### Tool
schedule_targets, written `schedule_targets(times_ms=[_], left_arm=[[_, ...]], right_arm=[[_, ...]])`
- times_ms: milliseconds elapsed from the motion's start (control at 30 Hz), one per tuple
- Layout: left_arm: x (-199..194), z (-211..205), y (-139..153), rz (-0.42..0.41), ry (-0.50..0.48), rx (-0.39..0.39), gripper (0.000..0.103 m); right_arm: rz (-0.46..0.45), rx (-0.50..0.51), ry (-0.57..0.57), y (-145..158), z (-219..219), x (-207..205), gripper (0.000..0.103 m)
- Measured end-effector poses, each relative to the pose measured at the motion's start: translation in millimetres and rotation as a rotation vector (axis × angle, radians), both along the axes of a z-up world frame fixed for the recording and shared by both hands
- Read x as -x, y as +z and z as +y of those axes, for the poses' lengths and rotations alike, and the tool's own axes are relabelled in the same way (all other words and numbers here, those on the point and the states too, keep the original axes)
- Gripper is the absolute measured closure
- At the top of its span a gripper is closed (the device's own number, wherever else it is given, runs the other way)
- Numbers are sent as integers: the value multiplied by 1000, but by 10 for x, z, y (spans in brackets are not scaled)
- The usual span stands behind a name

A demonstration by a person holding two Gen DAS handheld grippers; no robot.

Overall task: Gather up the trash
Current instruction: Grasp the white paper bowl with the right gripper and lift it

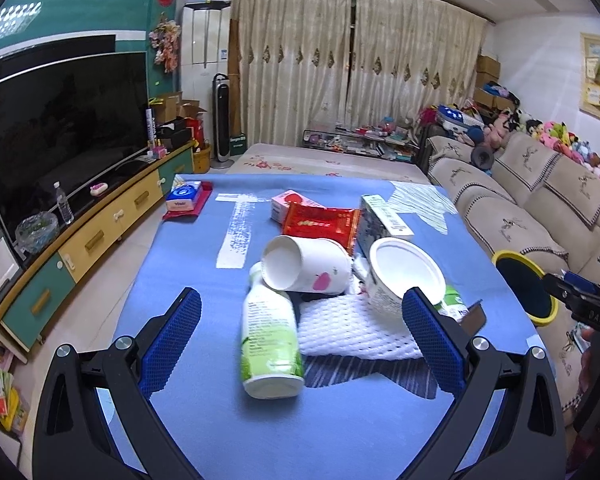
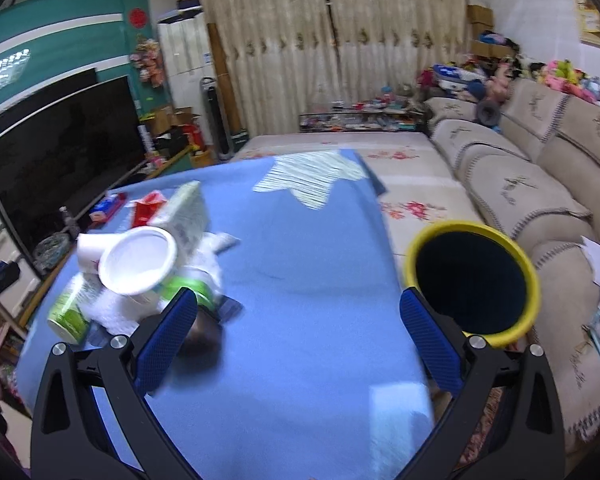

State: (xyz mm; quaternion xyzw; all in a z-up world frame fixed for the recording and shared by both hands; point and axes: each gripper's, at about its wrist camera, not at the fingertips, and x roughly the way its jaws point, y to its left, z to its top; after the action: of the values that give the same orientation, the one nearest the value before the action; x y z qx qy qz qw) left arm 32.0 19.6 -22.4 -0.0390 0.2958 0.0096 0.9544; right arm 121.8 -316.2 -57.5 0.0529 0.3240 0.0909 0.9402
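A pile of trash lies on the blue tablecloth (image 1: pixel 204 264): a green-and-white bottle (image 1: pixel 270 344) on its side, a paper cup (image 1: pixel 304 264) tipped over, a white tub (image 1: pixel 400 276), white foam netting (image 1: pixel 348 328), a red packet (image 1: pixel 320 222) and a carton (image 1: pixel 384 216). My left gripper (image 1: pixel 300 336) is open and empty, its fingers either side of the bottle and netting. My right gripper (image 2: pixel 298 332) is open and empty above bare cloth, right of the pile (image 2: pixel 140 264). A yellow-rimmed bin (image 2: pixel 472 276) stands off the table's right edge.
A tissue pack (image 1: pixel 184 196) on a red tray sits at the table's far left. A TV (image 1: pixel 60 132) and cabinet stand to the left, a sofa (image 1: pixel 540 200) to the right, a low bed-like platform (image 2: pixel 412 184) beyond the table.
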Motion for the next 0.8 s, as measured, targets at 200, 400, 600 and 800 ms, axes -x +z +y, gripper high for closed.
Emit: schedule_targets(times_ms=[200,400,600,800], left_arm=[[-83,97,-77,10,6,1,4],[-168,133,-148,17,1,-3,4],[-234,183,-203,25,1,0,4],[-326,217,-280,41,1,15,4]], right_arm=[[34,3,146,4,531,-372,31],[116,32,263,-174,1046,-772,52],[198,22,288,-344,1157,-1018,61],[196,36,315,-426,1254,-1064,92]])
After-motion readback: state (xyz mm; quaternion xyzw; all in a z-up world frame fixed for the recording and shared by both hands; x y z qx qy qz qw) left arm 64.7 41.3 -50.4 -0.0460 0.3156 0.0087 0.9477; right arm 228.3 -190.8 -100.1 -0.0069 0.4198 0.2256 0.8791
